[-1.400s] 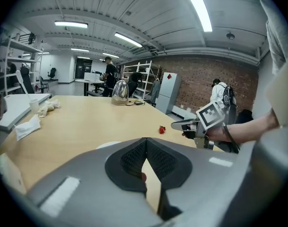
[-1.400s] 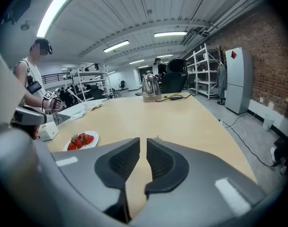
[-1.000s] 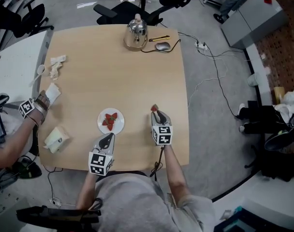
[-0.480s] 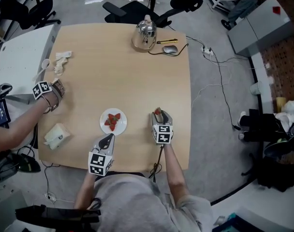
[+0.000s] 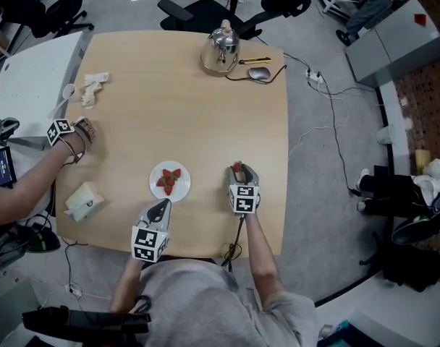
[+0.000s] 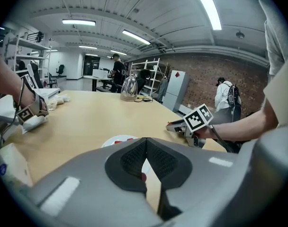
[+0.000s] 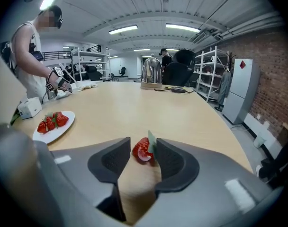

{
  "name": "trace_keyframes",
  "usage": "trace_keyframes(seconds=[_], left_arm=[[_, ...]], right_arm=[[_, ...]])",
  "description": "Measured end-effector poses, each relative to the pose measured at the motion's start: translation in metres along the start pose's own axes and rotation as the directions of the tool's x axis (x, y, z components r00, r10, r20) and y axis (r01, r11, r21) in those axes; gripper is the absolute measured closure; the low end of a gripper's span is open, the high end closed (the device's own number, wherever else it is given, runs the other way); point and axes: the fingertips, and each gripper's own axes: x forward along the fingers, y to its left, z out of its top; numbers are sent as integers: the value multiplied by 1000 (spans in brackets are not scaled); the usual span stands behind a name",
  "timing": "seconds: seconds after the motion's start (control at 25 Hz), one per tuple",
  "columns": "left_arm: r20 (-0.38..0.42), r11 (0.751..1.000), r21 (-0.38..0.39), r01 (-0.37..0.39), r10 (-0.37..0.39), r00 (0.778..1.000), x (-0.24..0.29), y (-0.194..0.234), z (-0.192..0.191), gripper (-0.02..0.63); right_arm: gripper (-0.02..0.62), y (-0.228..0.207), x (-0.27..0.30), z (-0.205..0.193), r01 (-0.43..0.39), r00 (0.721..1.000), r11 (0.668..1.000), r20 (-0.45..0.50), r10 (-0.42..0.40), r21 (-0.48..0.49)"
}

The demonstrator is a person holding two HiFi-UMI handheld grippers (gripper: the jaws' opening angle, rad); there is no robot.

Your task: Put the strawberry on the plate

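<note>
A red strawberry [image 7: 143, 149] with a green leaf lies on the wooden table [image 5: 169, 114], right of the white plate [image 5: 155, 187]. My right gripper [image 5: 239, 170] stands open around it; its jaws have just been opening. The berry sits close to the right pad, with a gap to the left pad [image 7: 116, 157]. The plate [image 7: 54, 132] holds a few strawberries [image 7: 51, 122]. My left gripper [image 5: 161, 205] rests just in front of the plate, its pads [image 6: 134, 157] shut on nothing.
A steel kettle [image 5: 220, 45], a mouse [image 5: 260, 72] and a yellow pen [image 5: 252, 61] stand at the far edge. Another person's hand with a gripper [image 5: 68, 132] works at the left edge, near a white packet [image 5: 82, 201] and crumpled tissues [image 5: 95, 89].
My right gripper has sunk a little and its jaws have spread around the strawberry. The other person's hand at the left edge has moved toward the table's far side.
</note>
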Motion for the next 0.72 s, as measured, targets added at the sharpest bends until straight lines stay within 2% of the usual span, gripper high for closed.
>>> trace_keyframes(seconds=[0.08,0.72], left_arm=[[0,1000,2,-1,1,1000,0,0,0,586],[8,1000,9,-12,11,1000,-3,0,1,586]], right_arm=[[431,-2,0,0,10,1000,1000,1,-10,4],[442,-1,-5,0,1,1000,999,1,-1,33]])
